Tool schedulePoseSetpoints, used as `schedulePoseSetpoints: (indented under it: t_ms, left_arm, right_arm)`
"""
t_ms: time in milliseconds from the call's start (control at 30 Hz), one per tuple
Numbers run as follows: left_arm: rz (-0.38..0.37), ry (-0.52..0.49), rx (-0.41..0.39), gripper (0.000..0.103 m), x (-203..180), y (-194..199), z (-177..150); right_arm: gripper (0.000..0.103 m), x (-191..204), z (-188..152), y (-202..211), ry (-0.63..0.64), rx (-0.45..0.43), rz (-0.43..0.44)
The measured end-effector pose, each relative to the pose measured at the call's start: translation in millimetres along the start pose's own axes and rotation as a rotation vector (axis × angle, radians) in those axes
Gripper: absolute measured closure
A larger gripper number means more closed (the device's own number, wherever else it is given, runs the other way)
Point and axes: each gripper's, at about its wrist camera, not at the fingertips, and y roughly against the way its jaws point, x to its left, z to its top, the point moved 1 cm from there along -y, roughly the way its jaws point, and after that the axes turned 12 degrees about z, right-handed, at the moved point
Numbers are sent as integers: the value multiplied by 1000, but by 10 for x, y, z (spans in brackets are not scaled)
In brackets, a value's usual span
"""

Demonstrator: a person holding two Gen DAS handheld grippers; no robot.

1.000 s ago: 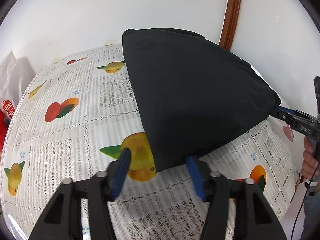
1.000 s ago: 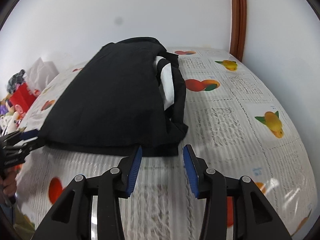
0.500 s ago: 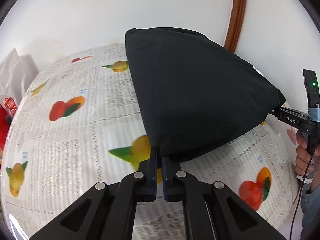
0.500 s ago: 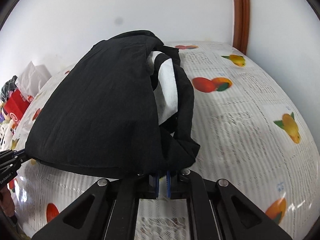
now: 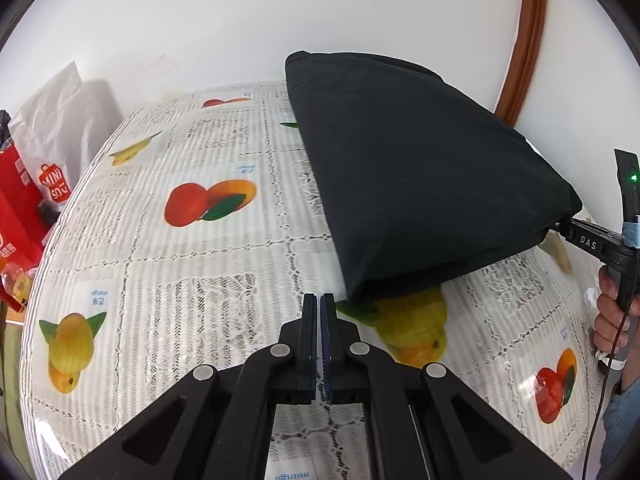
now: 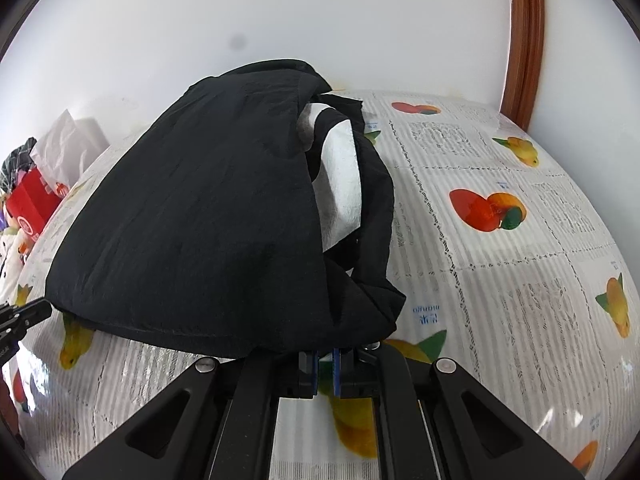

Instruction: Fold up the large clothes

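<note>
A black garment [image 5: 420, 184] with a white panel [image 6: 340, 176] lies folded on the fruit-print tablecloth [image 5: 200, 272]. My left gripper [image 5: 320, 300] is shut, with the garment's near corner just right of its fingertips. No cloth shows between its pads. In the right wrist view the left gripper [image 6: 46, 306] meets the garment's left corner. My right gripper [image 6: 325, 354] is shut on the garment's near hem [image 6: 280, 332], which drapes over its fingertips. In the left wrist view the right gripper [image 5: 560, 224] holds the right corner slightly raised off the table.
A person's hand [image 5: 608, 312] holds the right gripper's handle at the table's right edge. A red shopping bag [image 5: 24, 200] and a white bag [image 5: 60, 120] stand past the left edge. A white wall and a brown wooden frame [image 5: 524, 40] are behind.
Both grippers went from open to shut. The right one closed on the hem and the cloth bunched up toward it. The left one shifted left, so the corner now lies beside its tips.
</note>
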Motion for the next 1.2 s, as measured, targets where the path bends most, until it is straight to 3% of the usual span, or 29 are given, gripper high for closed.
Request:
schedulePoseSetpoints:
  t_ms: [133,267,333,367,533,667,733,867,1200]
  left_arm:
    - [-11,4,5,100,-13,25,-23]
    - [-29,21,-1,97,35,98,-11]
    - [-16,34,-10,82,60,134,20]
    - [-10,42,-23,79,69,160,41]
    - [-32,67,-41,78,9,168,208]
    - [-53,60,-39,78,-122,128,325]
    - [-52,45,-33,78,-197,93,352]
    - [-49,29,-14,78,-281,35,342]
    - [-49,33,3,78,-290,55,309]
  right_arm:
    - [93,-44,-48,76,-1,6,8]
    - [78,-114,-136,288,13,21,8]
    - [67,-151,-168,466,27,-12,7]
    - [63,-170,-176,577,29,-42,4]
    - [63,-108,-55,819,52,-127,64]
    - [82,4,93,689,62,-151,85]
    - [86,51,117,561,61,-124,88]
    - [87,68,49,261,68,-23,-29]
    - [85,75,36,465,0,-45,-20]
